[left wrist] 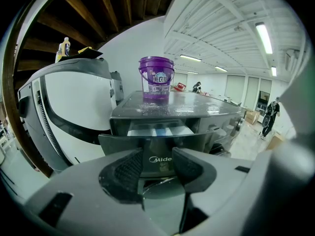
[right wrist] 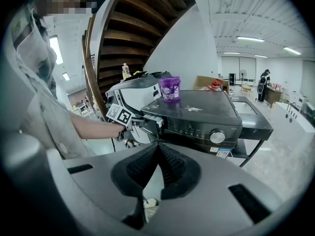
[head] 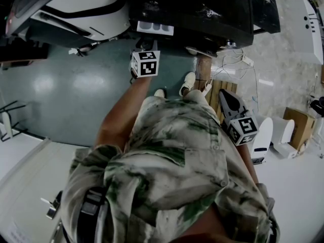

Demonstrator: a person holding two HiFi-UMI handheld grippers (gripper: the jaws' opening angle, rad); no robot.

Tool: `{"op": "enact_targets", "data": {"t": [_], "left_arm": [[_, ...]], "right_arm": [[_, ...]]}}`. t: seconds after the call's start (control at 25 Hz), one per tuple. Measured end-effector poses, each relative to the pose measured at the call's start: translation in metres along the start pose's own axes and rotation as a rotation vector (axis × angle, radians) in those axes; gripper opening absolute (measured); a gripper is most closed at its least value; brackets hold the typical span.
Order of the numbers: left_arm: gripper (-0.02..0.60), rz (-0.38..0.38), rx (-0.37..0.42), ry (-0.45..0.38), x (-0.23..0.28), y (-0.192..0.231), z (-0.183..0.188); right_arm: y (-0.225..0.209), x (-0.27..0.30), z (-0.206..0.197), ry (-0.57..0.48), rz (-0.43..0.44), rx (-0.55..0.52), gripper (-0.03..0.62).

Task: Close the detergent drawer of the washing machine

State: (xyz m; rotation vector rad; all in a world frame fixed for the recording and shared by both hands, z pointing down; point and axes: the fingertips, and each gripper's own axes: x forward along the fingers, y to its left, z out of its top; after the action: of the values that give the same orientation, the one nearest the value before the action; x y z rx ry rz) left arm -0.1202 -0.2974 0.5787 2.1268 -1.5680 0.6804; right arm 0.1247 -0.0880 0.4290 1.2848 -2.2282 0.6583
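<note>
Now the left gripper (left wrist: 157, 157), jaws apart, faces the open dark plastic detergent drawer (left wrist: 158, 130) of the dark grey washing machine (left wrist: 197, 111); the right gripper (right wrist: 156, 150), jaws together and empty, hangs to the right.

One washing machine (right wrist: 197, 113) is showing, with one detergent drawer (left wrist: 160, 130) and one purple bucket (left wrist: 156, 79) counting on it. Two grippers are working here, the left gripper (left wrist: 156, 163) and the right gripper (right wrist: 157, 161). Two marker cubes (head: 145, 63) (head: 242, 130) are riding along, one apiece.
</note>
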Motion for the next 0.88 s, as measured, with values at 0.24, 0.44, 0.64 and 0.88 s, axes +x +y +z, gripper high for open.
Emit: {"op": "enact_targets", "data": {"t": [0.24, 0.44, 0.64, 0.88], "left_arm": [[0.201, -0.005, 0.004, 0.003, 0.003, -0.001, 0.003], [0.201, -0.006, 0.008, 0.002, 0.008, 0.001, 0.004], [0.201, -0.009, 0.005, 0.003, 0.011, 0.002, 0.006], [0.201, -0.013, 0.004, 0.004, 0.015, 0.002, 0.008]], "right_arm": [[0.0, 0.002, 0.001, 0.003, 0.001, 0.0, 0.021], [-0.002, 0.006, 0.001, 0.005, 0.002, -0.002, 0.021], [-0.002, 0.007, 0.003, 0.008, -0.001, -0.001, 0.021], [-0.004, 0.009, 0.004, 0.009, -0.002, -0.001, 0.021]]}}
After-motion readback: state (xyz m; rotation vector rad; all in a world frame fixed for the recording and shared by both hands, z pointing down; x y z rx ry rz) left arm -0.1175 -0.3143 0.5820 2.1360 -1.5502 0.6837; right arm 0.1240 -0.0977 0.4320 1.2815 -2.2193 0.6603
